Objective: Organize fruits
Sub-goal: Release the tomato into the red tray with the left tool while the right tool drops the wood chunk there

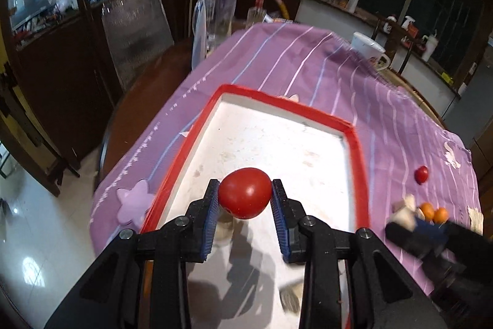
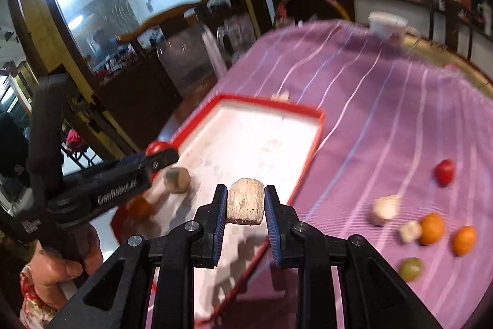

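Observation:
My left gripper (image 1: pixel 245 195) is shut on a red tomato (image 1: pixel 245 193) and holds it above the near part of a white tray with a red rim (image 1: pixel 361 174). In the right wrist view my right gripper (image 2: pixel 246 202) is shut on a pale, ridged chunk (image 2: pixel 246 201) over the tray's near edge (image 2: pixel 309 153). The left gripper (image 2: pixel 160 154) comes in from the left there, with the tomato (image 2: pixel 157 146) at its tip. A beige chunk (image 2: pixel 177 179) and an orange fruit (image 2: pixel 138 205) lie in the tray. The right gripper (image 1: pixel 406 218) shows blurred in the left wrist view.
On the purple striped cloth right of the tray lie a small red tomato (image 2: pixel 445 171), two orange fruits (image 2: pixel 431 228), a green grape (image 2: pixel 411 269) and two white pieces (image 2: pixel 385 208). A purple star (image 1: pixel 134 202) sits left of the tray. A white cup (image 1: pixel 368 48) stands far back.

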Available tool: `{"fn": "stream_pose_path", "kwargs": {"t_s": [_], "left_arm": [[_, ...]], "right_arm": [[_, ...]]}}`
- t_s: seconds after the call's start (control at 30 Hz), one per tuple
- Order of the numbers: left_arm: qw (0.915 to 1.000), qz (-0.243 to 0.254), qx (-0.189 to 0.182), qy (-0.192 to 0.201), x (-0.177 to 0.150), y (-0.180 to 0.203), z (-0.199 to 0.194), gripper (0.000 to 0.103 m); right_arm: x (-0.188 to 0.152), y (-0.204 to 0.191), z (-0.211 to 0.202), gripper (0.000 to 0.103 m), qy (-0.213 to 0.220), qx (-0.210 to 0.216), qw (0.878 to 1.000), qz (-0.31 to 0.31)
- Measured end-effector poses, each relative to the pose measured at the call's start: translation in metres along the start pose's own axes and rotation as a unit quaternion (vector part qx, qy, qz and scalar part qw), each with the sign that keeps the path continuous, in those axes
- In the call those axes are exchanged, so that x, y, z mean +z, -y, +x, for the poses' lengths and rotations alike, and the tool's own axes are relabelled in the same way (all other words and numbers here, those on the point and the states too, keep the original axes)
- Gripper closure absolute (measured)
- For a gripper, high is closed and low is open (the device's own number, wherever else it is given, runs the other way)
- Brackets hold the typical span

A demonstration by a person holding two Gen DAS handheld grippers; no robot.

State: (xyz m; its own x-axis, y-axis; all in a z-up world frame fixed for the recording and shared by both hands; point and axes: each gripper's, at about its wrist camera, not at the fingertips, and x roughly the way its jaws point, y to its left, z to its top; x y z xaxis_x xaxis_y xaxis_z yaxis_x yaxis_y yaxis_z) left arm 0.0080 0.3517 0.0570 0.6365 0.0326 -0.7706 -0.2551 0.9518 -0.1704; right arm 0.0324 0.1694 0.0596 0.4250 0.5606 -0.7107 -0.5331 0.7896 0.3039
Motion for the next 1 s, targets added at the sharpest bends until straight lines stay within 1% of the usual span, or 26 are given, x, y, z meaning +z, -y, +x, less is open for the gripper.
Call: {"fn": "stream_pose_path", "kwargs": {"t_s": [0.07,0.2,0.33,0.37,0.43,0.5,0.53,0.57,0.67,0.77,0.8,0.87,0.93,1.0], "left_arm": [[0.9998,-0.010,0.001,-0.015,0.004,-0.005,0.016,0.071],[0.9989,-0.030,-0.009,-0.034,0.006,-0.017,0.034,0.071],[0.9986,-0.033,-0.009,-0.039,0.005,-0.021,0.042,0.071],[0.9985,-0.037,-0.012,-0.040,0.005,-0.022,0.043,0.071],[0.9979,-0.046,-0.020,-0.041,0.004,-0.024,0.043,0.069],[0.9970,-0.058,-0.033,-0.039,0.003,-0.027,0.041,0.058],[0.9966,-0.064,-0.038,-0.036,0.003,-0.027,0.039,0.049],[0.9962,-0.070,-0.043,-0.029,0.002,-0.027,0.035,0.046],[0.9964,-0.070,-0.044,-0.019,0.000,-0.023,0.022,0.046],[0.9976,-0.060,-0.035,-0.002,-0.004,-0.018,0.003,0.045],[0.9980,-0.054,-0.030,0.007,-0.007,-0.015,-0.007,0.044],[0.9986,-0.045,-0.017,0.023,-0.013,-0.008,-0.026,0.038],[0.9986,-0.032,0.000,0.042,-0.024,0.002,-0.048,0.036],[0.9977,-0.017,0.017,0.063,-0.039,0.016,-0.072,0.031]], "right_arm": [[0.000,0.001,0.023,0.077,-0.019,0.000,1.000,0.004],[0.001,-0.001,0.048,0.077,-0.040,-0.001,0.999,0.002],[0.002,-0.005,0.059,0.076,-0.042,-0.014,0.999,-0.012],[0.001,-0.005,0.060,0.076,-0.038,-0.020,0.999,-0.015],[0.001,-0.006,0.063,0.075,-0.042,-0.018,0.999,-0.020],[0.001,-0.009,0.064,0.075,-0.044,-0.017,0.998,-0.029],[0.001,-0.011,0.064,0.075,-0.042,-0.021,0.998,-0.033],[0.001,-0.013,0.062,0.075,-0.037,-0.023,0.998,-0.037],[0.004,-0.012,0.055,0.075,-0.029,-0.018,0.999,-0.034],[0.003,-0.008,0.034,0.075,-0.012,-0.012,1.000,-0.024],[0.002,-0.006,0.026,0.075,-0.006,-0.011,1.000,-0.021],[-0.001,-0.002,0.009,0.075,0.004,-0.012,1.000,-0.013],[-0.009,0.006,-0.010,0.075,0.014,-0.008,1.000,-0.004],[-0.021,0.015,-0.030,0.075,0.020,-0.012,1.000,0.001]]}}
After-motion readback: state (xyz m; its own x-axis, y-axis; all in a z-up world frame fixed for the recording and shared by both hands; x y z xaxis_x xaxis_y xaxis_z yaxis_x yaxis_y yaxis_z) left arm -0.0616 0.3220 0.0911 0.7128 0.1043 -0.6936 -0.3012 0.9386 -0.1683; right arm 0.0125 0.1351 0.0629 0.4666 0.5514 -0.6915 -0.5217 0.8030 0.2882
